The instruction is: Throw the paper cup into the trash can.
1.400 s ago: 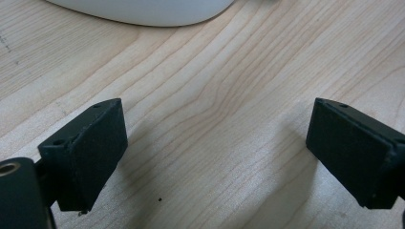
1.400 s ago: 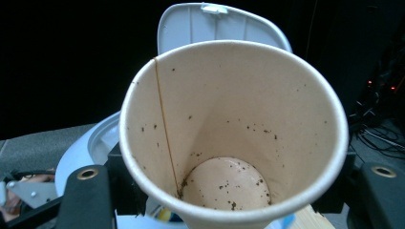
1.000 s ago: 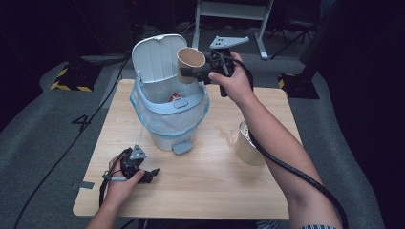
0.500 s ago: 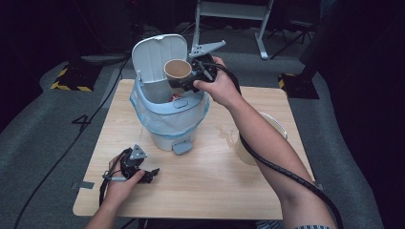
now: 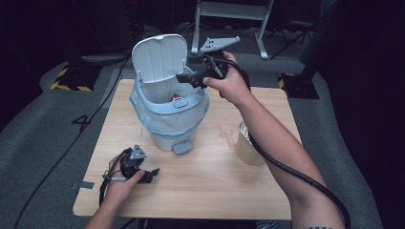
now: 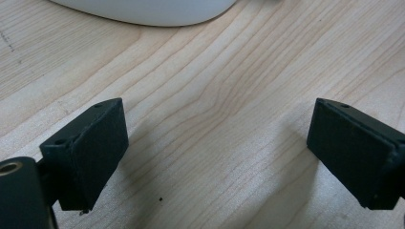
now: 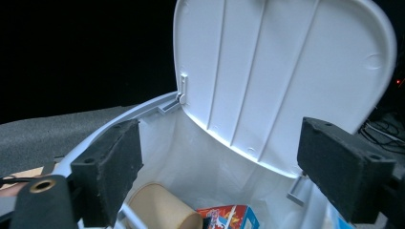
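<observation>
Right gripper [image 5: 184,78] jaws just opened wide, empty, upper centre over pedal bin [image 5: 169,114]; paper cup [image 7: 162,210] dropped inside, lid [image 5: 159,58] unclosed.

The high camera hung above my side of the table [image 5: 200,191] and looked forward and down, far enough off to take in the whole top and the bin [image 5: 170,102]. The camera on my left gripper [image 5: 149,174] faced close along the wood, catching the bin's white base [image 6: 143,12]. The camera on my right gripper [image 5: 184,78] looked closely into the bin and its raised lid [image 7: 286,71], which the high view shared.
</observation>
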`<state>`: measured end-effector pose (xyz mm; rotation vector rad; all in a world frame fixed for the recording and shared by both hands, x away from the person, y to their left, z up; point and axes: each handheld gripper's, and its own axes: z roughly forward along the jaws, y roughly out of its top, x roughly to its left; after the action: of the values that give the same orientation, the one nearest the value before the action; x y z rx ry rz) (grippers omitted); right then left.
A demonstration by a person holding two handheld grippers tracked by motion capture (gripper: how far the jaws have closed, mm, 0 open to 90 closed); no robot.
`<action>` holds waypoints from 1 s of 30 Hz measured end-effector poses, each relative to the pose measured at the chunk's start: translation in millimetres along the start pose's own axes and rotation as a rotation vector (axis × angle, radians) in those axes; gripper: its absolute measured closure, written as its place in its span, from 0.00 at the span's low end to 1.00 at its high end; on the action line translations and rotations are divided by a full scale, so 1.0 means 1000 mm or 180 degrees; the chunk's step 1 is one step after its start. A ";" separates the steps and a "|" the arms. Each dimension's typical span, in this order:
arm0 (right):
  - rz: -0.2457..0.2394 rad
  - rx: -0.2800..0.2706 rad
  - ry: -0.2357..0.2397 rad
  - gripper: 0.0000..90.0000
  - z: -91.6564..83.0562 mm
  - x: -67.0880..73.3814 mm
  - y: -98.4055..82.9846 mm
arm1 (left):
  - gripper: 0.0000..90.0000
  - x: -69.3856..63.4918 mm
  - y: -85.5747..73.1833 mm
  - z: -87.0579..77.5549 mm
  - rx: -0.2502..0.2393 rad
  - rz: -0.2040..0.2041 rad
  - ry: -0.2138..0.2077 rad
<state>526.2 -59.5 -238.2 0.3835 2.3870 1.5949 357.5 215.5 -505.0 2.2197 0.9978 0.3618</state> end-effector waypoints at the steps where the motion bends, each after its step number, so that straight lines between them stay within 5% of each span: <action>1: 0.0004 -0.0021 0.0011 0.17 -0.007 0.000 0.000 | 0.08 0.000 0.000 0.000 -0.0001 0.0000 -0.0001; 14: 0.0017 0.0097 -0.0141 0.18 -0.073 -0.004 -0.014 | 0.07 0.003 0.001 0.001 -0.0001 0.0026 -0.0039; 30: 0.0050 0.0061 -0.0333 0.18 -0.165 -0.008 -0.057 | 0.07 0.003 0.001 0.001 -0.0016 0.0026 -0.0031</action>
<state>472.2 -225.1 -229.1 0.4785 2.3280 1.5203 360.7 216.7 -505.3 2.2198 0.9820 0.3565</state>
